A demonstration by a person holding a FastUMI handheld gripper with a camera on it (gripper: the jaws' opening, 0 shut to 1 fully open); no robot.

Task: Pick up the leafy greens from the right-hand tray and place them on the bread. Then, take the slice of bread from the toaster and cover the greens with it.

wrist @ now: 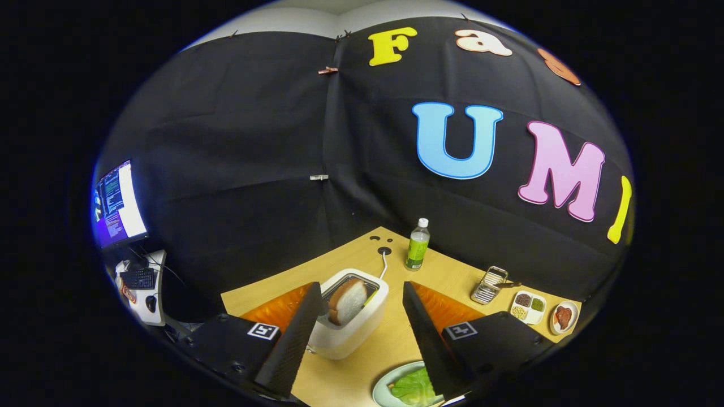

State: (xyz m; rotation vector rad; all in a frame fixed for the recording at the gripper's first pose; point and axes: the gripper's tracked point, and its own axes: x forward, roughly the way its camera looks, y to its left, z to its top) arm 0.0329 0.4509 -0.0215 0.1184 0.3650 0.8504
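My gripper (362, 322) is open, its two black fingers (294, 333) spread wide with nothing held between them. Between and just beyond the fingers stands a white toaster (348, 333) with a slice of bread (346, 301) sticking up out of its slot. Below the right finger lies a pale green plate (384, 390) with leafy greens (414, 387) on it; the finger hides part of them. Any bread under the greens is hidden.
On the wooden table (441, 271), a green bottle (417, 244) stands behind the toaster. To the right sit a small metal rack (489, 284), a white divided dish (528, 307) and a small plate of reddish food (564, 317). A monitor (116, 203) and keyboard (137, 278) are off to the left.
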